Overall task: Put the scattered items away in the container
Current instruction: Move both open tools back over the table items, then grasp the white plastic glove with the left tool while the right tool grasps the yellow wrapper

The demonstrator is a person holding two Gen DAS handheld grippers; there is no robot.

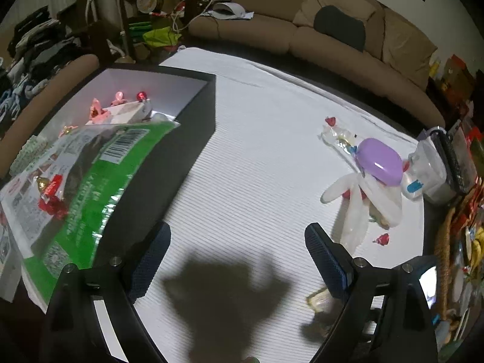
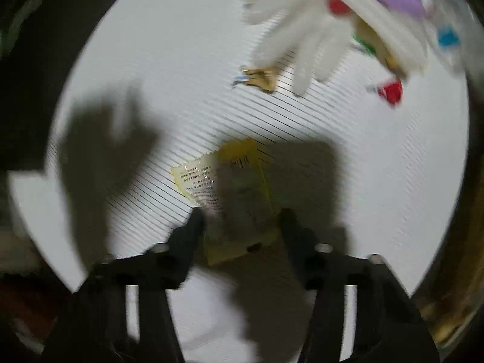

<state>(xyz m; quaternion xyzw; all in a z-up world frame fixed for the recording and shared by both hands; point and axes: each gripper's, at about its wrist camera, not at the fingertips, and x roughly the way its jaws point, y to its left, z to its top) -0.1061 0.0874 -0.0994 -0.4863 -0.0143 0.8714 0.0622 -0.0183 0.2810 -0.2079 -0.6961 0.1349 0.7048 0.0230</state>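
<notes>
A black box (image 1: 193,127) stands at the left of the white table and holds a green packet (image 1: 99,169), red candies (image 1: 53,204) and pink clips. My left gripper (image 1: 237,242) is open and empty beside the box. On the right lie a purple case (image 1: 379,160), a white glove (image 1: 363,202), a red candy (image 1: 381,239) and a clear wrapper (image 1: 337,136). In the blurred right wrist view, my right gripper (image 2: 242,220) is open with a yellow packet (image 2: 239,199) lying between its fingers. The glove (image 2: 302,33), a red candy (image 2: 391,90) and a gold wrapper (image 2: 260,78) lie beyond.
A clear plastic container (image 1: 429,166) and a dark device stand at the table's right edge. A brown sofa (image 1: 332,30) curves behind the table. A wicker basket (image 1: 447,257) with snacks sits at the far right. Clutter fills the room's back left.
</notes>
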